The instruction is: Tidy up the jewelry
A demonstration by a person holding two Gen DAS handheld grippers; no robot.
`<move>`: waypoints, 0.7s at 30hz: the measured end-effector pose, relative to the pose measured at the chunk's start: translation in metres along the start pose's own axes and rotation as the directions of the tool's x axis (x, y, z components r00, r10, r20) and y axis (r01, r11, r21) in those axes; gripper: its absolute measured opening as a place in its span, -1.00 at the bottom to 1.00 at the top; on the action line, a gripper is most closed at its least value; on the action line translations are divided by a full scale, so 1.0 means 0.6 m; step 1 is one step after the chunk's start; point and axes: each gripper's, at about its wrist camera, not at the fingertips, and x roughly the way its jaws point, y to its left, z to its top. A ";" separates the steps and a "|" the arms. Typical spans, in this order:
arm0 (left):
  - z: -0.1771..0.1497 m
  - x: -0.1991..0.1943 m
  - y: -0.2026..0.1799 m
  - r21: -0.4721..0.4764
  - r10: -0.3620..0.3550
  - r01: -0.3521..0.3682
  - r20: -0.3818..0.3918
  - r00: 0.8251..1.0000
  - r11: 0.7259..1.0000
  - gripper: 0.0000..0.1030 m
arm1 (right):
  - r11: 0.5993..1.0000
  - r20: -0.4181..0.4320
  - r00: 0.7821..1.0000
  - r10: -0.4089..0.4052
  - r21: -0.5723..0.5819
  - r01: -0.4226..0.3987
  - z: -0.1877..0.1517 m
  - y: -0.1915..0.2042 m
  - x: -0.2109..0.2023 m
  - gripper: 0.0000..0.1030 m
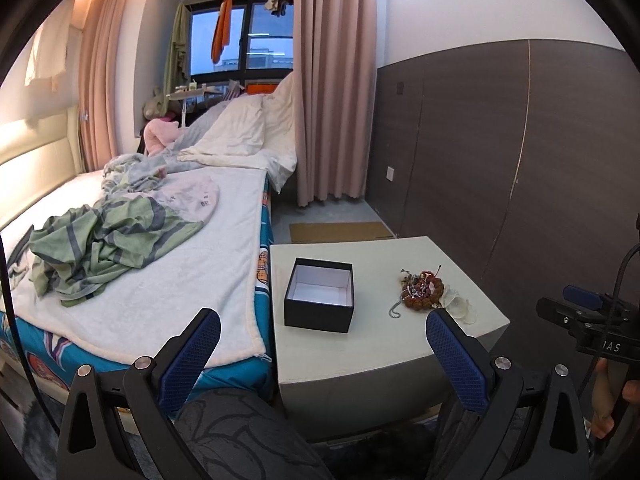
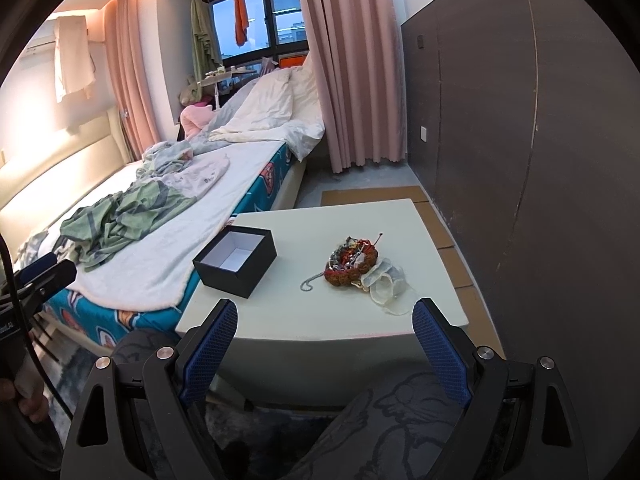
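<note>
Nearest: both grippers hang back off the table's near edge, above the person's patterned-trouser knees. Left gripper has its jaws spread wide w/ nothing between them; right gripper likewise wide & empty. Prob. a ready stance: fingers pre-opened so either can drop straight onto a piece w/o fuss. Nothing touched yet, so I'd judge the task is at its very start.

On the table, a low pale-cream bedside unit: black box, lid off, white lining, empty inside, sits on the bed-side half. The jewelry pile lies well apart from it toward the wall side — brown bead bracelet ringed round a tangle of red & silver bits, thin silver chain trailing toward the near edge. Clear crumpled plastic bags touch the pile's near-right side. Box open & upright presumably to receive pieces one by one.

Beyond: bed butts against the table's left side, white blanket, green striped cloth heaped on it. Pink curtains, dusk-blue window w/ hanging laundry, dark wood-panel wall on the right.
</note>
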 end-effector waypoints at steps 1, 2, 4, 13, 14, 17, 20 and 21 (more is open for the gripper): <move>0.000 0.001 0.000 0.001 0.000 0.000 0.001 1.000 1.000 0.99 | 1.000 0.001 1.000 0.000 0.000 0.000 0.001 -0.001 -0.001 0.74; 0.000 0.001 0.000 0.000 0.000 0.000 0.001 1.000 1.000 0.99 | 1.000 0.002 1.000 -0.002 0.000 0.002 0.001 0.001 -0.002 0.74; -0.001 0.001 -0.001 -0.002 0.000 0.000 0.001 1.000 1.000 0.99 | 1.000 0.002 1.000 -0.002 -0.001 0.002 0.001 -0.001 -0.002 0.74; -0.003 -0.004 -0.004 -0.004 -0.005 0.005 0.008 1.000 1.000 0.99 | 1.000 0.006 1.000 -0.007 -0.001 0.007 0.000 0.000 -0.003 0.74; -0.003 -0.004 -0.003 -0.005 -0.005 0.005 0.009 1.000 1.000 0.99 | 1.000 0.005 1.000 -0.007 -0.001 0.007 0.000 0.000 -0.004 0.74; -0.003 -0.005 -0.003 -0.006 -0.003 0.004 0.010 1.000 1.000 0.99 | 1.000 0.020 1.000 -0.010 0.000 0.010 0.000 0.000 -0.009 0.74; -0.002 -0.005 -0.003 -0.009 -0.004 0.004 0.010 1.000 1.000 0.99 | 1.000 0.023 1.000 -0.006 -0.002 0.006 0.001 0.000 -0.010 0.74; -0.001 -0.007 -0.001 -0.009 -0.003 0.004 0.010 1.000 1.000 0.99 | 1.000 0.022 1.000 -0.006 -0.004 0.006 0.000 0.000 -0.010 0.74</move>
